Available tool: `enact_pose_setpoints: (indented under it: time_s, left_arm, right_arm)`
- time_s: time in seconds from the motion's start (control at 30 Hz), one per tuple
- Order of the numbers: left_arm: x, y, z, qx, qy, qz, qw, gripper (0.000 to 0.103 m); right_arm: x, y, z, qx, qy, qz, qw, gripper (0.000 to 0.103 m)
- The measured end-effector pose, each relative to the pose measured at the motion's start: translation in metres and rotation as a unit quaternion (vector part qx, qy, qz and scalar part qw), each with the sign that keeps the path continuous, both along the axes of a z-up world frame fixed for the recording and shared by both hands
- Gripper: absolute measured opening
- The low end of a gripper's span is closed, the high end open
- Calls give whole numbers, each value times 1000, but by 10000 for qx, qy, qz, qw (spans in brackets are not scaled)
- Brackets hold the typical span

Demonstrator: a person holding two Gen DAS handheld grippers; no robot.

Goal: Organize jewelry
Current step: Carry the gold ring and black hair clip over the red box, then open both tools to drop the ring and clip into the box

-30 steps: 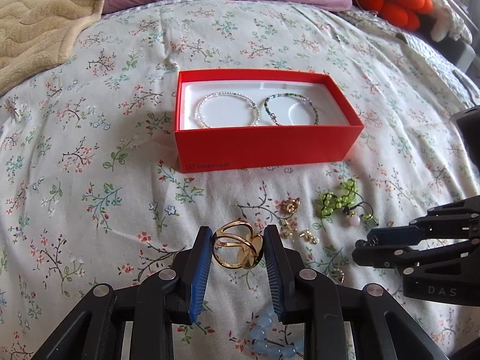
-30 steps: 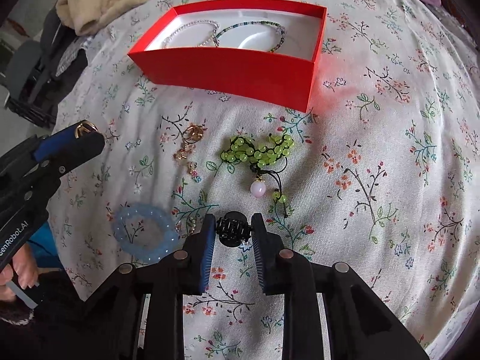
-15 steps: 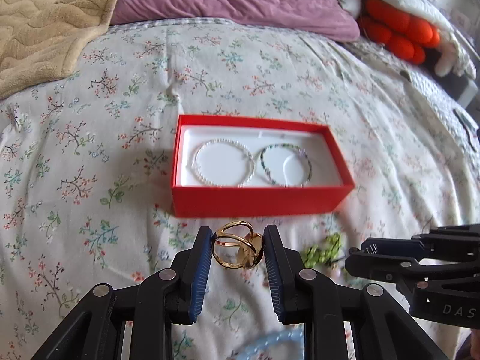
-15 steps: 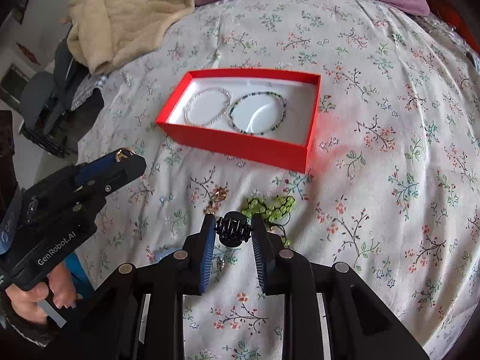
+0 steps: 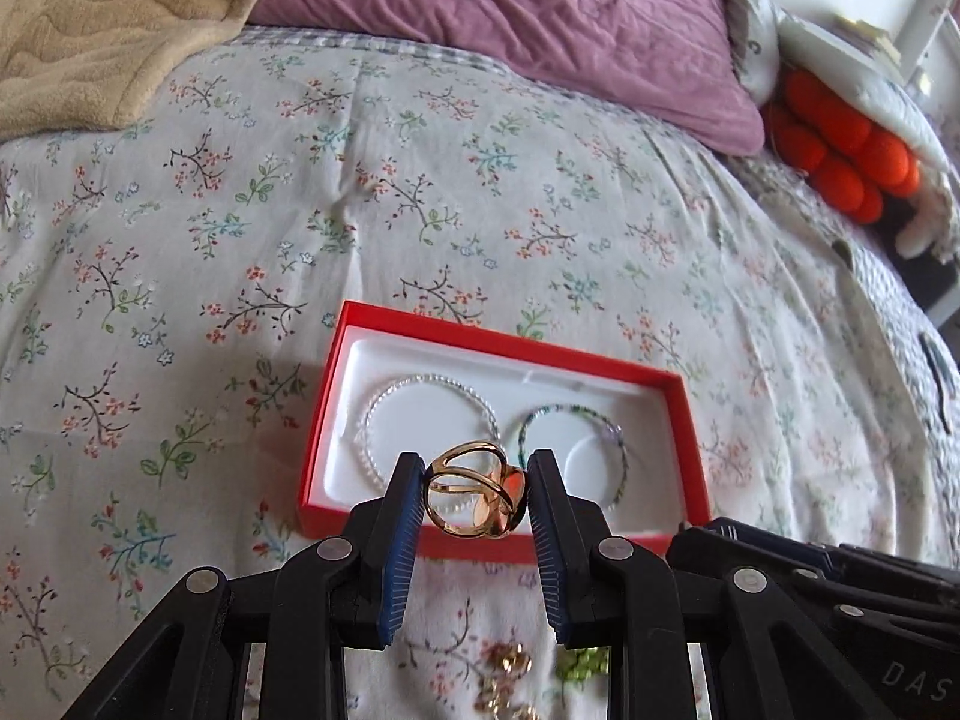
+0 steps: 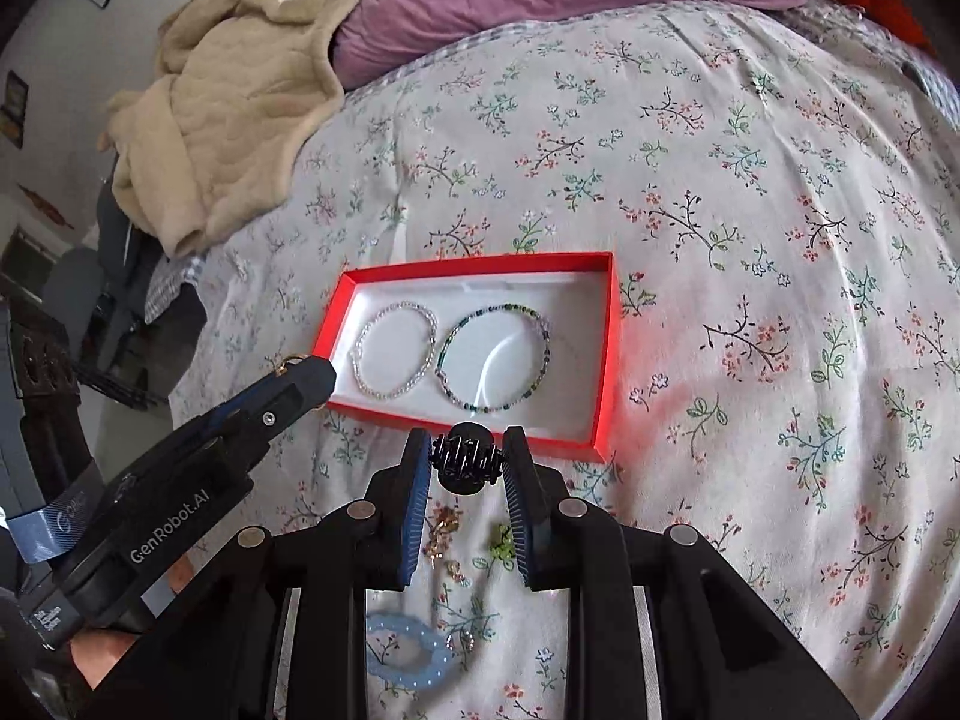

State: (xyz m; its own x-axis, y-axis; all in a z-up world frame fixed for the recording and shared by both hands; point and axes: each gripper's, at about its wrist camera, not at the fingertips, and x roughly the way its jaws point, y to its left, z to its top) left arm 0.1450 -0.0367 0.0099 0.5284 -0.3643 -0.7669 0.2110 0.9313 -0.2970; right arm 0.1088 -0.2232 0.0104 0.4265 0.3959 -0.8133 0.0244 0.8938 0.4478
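My left gripper (image 5: 474,495) is shut on a gold ring (image 5: 474,489) and holds it above the near wall of the red box (image 5: 498,543). My right gripper (image 6: 467,459) is shut on a small black hair claw (image 6: 465,461), just short of the red box (image 6: 480,423). The box's white tray holds a clear bead bracelet (image 6: 396,354) and a green bead bracelet (image 6: 495,360). The left gripper also shows in the right wrist view (image 6: 300,372), at the box's left end. Gold earrings (image 6: 444,531), a green bead charm (image 6: 501,543) and a pale blue bracelet (image 6: 408,651) lie on the bed below.
The floral bedsheet (image 6: 750,240) spreads around the box. A beige blanket (image 6: 240,90) and a purple pillow (image 5: 510,12) lie at the back. Orange plush balls (image 5: 840,144) are at the far right.
Both grippers have risen and moved forward toward the red box, each still holding its item. The loose jewelry has dropped to the bottom of both views.
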Motion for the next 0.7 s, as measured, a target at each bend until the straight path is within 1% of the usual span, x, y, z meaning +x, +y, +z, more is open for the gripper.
enact_pose_setpoints:
  time_s: [0.17, 0.3, 0.53, 0.7]
  left_arm:
    - [17, -1, -15, -57, 194, 212, 9996, 29]
    - [23, -3, -25, -15, 299, 294, 9991, 29]
    - [26, -8, -29, 113, 286, 298, 9991, 29]
    - [24, -8, -25, 157, 180, 265, 9994, 29]
  right_arm:
    - [16, -1, -11, 100, 66, -205, 9997, 26]
    - [27, -3, -21, 161, 136, -321, 9993, 26]
    - [36, -3, -32, 192, 183, -359, 9990, 26]
    - [37, -7, -35, 207, 200, -396, 9988, 27]
